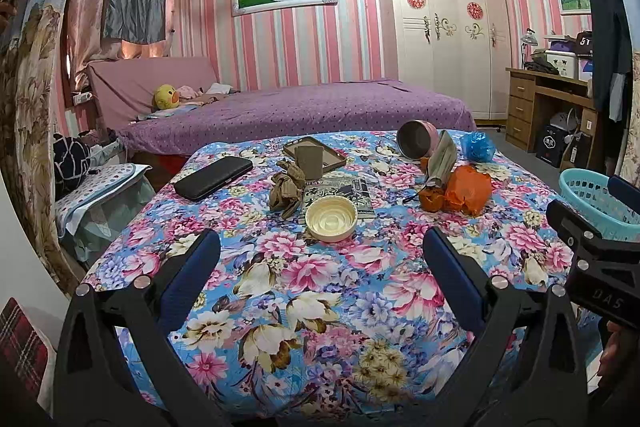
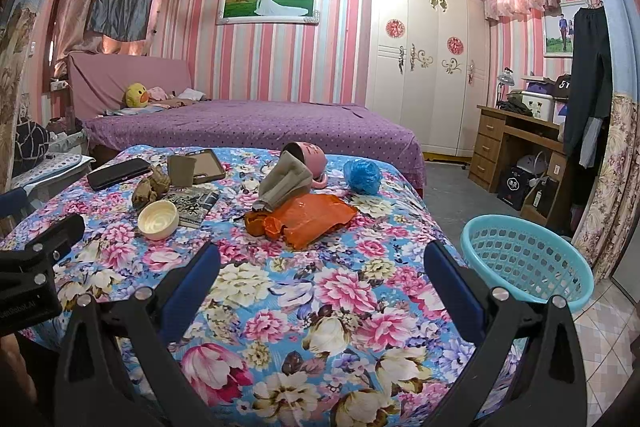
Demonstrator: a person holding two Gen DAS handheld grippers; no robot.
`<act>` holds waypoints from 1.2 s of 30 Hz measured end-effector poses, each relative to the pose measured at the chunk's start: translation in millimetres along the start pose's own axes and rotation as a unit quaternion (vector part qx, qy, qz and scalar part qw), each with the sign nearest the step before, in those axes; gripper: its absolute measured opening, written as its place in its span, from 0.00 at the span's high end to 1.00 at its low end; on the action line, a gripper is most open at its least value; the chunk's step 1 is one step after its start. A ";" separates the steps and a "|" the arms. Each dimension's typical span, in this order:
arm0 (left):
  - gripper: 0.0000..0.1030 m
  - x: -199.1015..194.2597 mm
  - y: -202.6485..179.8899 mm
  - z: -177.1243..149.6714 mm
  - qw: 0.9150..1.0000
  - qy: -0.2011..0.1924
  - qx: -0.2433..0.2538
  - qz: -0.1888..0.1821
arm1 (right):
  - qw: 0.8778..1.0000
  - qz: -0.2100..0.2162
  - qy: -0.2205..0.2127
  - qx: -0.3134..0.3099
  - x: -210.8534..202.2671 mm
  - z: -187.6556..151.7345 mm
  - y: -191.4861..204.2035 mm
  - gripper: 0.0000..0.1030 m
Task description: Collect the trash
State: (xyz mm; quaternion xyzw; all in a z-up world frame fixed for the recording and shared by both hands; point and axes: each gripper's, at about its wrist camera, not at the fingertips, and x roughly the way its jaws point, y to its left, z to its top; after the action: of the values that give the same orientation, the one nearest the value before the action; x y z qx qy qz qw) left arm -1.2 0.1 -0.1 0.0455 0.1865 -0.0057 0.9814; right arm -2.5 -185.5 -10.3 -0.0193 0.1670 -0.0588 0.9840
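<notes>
On the floral-covered table (image 1: 304,291) lie an orange plastic bag (image 1: 466,189) (image 2: 310,217), a crumpled blue plastic bag (image 1: 477,145) (image 2: 362,175), a grey-green wrapper (image 1: 442,159) (image 2: 286,177) and a crumpled brown wad (image 1: 286,189) (image 2: 150,187). A turquoise basket (image 2: 528,261) (image 1: 596,201) stands off the table's right edge. My left gripper (image 1: 320,259) is open and empty above the near table, short of a cream bowl (image 1: 331,219). My right gripper (image 2: 322,267) is open and empty, near the orange bag, left of the basket.
Also on the table: a pink mug on its side (image 2: 306,155), a black wallet (image 1: 214,177), a phone case with a card (image 1: 314,155), a patterned booklet (image 1: 348,193). A purple bed (image 1: 304,111), a wardrobe (image 1: 444,27) and a desk (image 1: 548,103) stand behind.
</notes>
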 end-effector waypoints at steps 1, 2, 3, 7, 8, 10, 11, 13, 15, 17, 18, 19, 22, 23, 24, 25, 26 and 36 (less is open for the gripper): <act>0.05 0.2 0.1 -0.1 1.000 0.000 0.000 0.000 | 1.000 0.000 0.000 0.000 0.1 0.0 -0.2 0.04; 0.05 0.3 0.1 0.0 1.000 0.001 0.000 0.000 | 1.000 0.000 0.000 0.000 0.2 0.1 -0.3 0.04; 0.05 0.4 0.1 0.0 1.000 0.001 0.000 0.000 | 1.000 -0.001 0.000 0.000 -0.1 0.0 0.2 0.04; 0.05 -0.1 0.5 -0.1 1.000 0.000 -0.001 0.000 | 1.000 -0.001 0.000 -0.001 -0.4 0.7 -2.4 0.04; 0.05 0.4 0.2 0.0 1.000 0.000 0.000 0.000 | 1.000 -0.001 0.000 0.000 -0.6 0.6 -2.1 0.04; 0.05 0.3 0.3 0.0 1.000 0.001 0.000 -0.001 | 1.000 -0.001 0.000 0.000 0.0 0.5 -2.7 0.04; 0.05 0.2 0.4 0.0 1.000 0.000 -0.001 -0.001 | 1.000 -0.001 0.000 0.000 -0.5 0.4 -2.0 0.04; 0.05 -0.3 0.5 -0.1 1.000 0.000 -0.001 0.000 | 1.000 -0.001 -0.001 -0.001 -0.3 0.4 -2.1 0.04; 0.05 0.4 0.3 -0.1 1.000 0.000 -0.001 0.000 | 1.000 -0.001 -0.001 0.000 -0.3 0.3 -2.0 0.04; 0.05 0.3 0.4 -0.1 1.000 0.000 -0.001 -0.001 | 1.000 -0.001 -0.001 0.000 0.1 0.7 -3.8 0.04; 0.05 0.1 0.7 -0.1 1.000 0.001 -0.001 -0.001 | 1.000 -0.001 -0.001 0.000 0.2 0.6 -3.8 0.04; 0.05 -0.2 0.6 -0.2 1.000 0.000 -0.001 -0.001 | 1.000 -0.001 -0.001 0.000 0.4 0.6 -4.0 0.04; 0.05 0.1 0.5 -0.3 1.000 0.000 0.000 -0.001 | 1.000 -0.002 -0.001 0.000 0.4 0.6 -3.8 0.04; 0.05 0.3 0.4 -0.1 1.000 0.000 -0.001 -0.001 | 1.000 -0.002 -0.001 0.000 0.3 0.5 -3.5 0.04; 0.05 0.3 0.4 -0.2 1.000 0.000 -0.001 0.000 | 1.000 -0.001 -0.001 0.000 1.4 1.4 -4.0 0.04; 0.05 0.3 0.5 -0.2 1.000 0.000 -0.001 0.000 | 1.000 -0.002 -0.001 0.000 1.5 1.4 -4.3 0.04; 0.05 0.3 0.4 -0.2 1.000 0.000 -0.001 -0.001 | 1.000 -0.002 -0.001 0.000 1.7 1.5 -4.5 0.04; 0.05 1.3 0.6 0.9 1.000 0.000 -0.002 0.000 | 1.000 -0.005 0.004 0.009 1.7 0.0 -13.3 0.04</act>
State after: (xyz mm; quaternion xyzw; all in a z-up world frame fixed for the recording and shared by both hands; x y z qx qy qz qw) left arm 0.3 0.6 0.4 0.0438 0.1865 -0.0056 0.9815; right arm -2.4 -198.9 -10.1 -0.0107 0.1706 -0.0655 0.9831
